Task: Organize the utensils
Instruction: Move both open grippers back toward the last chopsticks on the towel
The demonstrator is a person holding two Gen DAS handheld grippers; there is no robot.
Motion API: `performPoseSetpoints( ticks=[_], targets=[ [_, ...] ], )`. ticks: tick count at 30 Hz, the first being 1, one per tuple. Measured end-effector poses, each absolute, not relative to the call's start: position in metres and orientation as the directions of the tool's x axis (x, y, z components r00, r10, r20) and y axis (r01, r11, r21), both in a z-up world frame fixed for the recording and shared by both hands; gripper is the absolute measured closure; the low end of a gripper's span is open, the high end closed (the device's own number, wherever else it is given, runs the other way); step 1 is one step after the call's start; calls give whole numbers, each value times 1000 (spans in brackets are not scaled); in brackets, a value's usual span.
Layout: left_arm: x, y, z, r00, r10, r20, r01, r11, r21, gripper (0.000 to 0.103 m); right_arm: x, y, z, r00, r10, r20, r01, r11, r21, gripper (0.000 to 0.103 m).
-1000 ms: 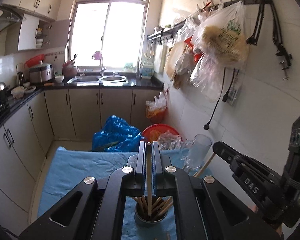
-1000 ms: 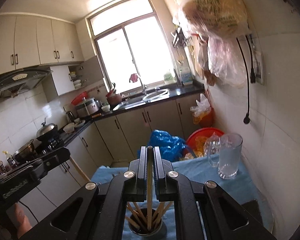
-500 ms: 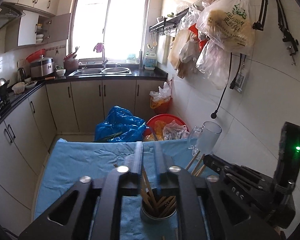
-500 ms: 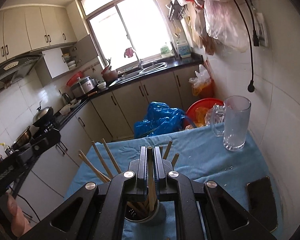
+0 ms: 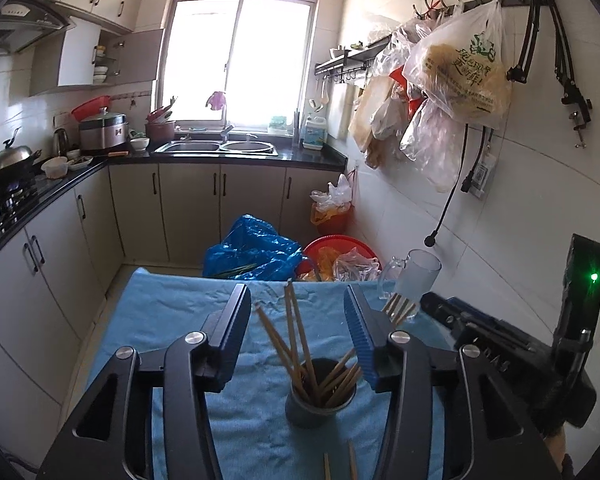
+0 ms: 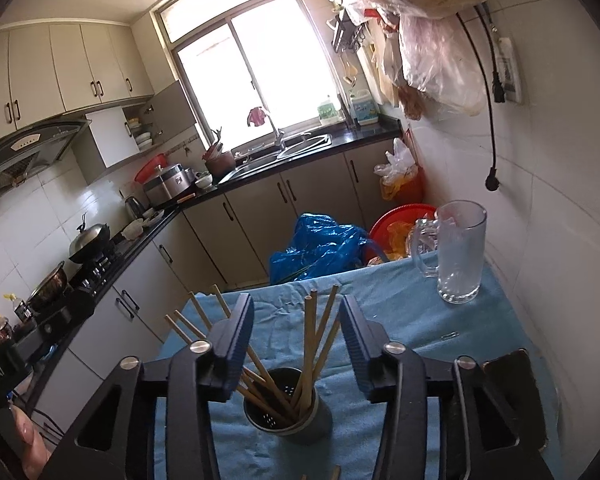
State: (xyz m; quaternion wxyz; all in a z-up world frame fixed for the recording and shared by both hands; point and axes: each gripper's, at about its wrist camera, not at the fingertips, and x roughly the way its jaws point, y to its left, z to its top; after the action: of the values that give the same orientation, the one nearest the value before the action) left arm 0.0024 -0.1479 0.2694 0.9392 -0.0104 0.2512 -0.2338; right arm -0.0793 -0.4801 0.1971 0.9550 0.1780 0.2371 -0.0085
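Note:
A dark metal utensil holder [image 5: 319,399] stands on the blue cloth [image 5: 172,312] with several wooden chopsticks [image 5: 296,340] leaning in it. It also shows in the right wrist view [image 6: 288,410] with its chopsticks [image 6: 314,344]. My left gripper [image 5: 298,304] is open and empty, its jaws spread on either side above the holder. My right gripper [image 6: 296,312] is open and empty above the same holder. Two loose chopsticks [image 5: 340,462] lie on the cloth in front of the holder.
A glass mug [image 6: 458,252] stands at the table's far right corner by the tiled wall. A dark flat object [image 6: 514,384] lies on the cloth at right. Beyond the table are a blue bag [image 5: 252,252], a red basin [image 5: 340,248] and kitchen cabinets.
Both grippers were shut on a chopstick over the holder. Both have opened and dropped their chopsticks into the holder, the left first, and have drawn back a little.

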Motion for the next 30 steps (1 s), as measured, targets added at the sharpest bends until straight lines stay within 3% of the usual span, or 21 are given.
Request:
performPoseSetpoints(
  ticks=[10,20,30],
  targets=[
    [-54,-123,265,762,-421,-492,422,899,-117,48,-128,-481,195,865,58,-498,111,947,303,44],
    [-132,-106,239,782,-373,-499,411,911,-36,39,-186,-474,168,803,33,-596,113,972,206,41],
    [-174,-89,211,815,-272,-512,327,945,17,36,-237,-444,137,754,-15,-656,78,995,67,31]
  ],
)
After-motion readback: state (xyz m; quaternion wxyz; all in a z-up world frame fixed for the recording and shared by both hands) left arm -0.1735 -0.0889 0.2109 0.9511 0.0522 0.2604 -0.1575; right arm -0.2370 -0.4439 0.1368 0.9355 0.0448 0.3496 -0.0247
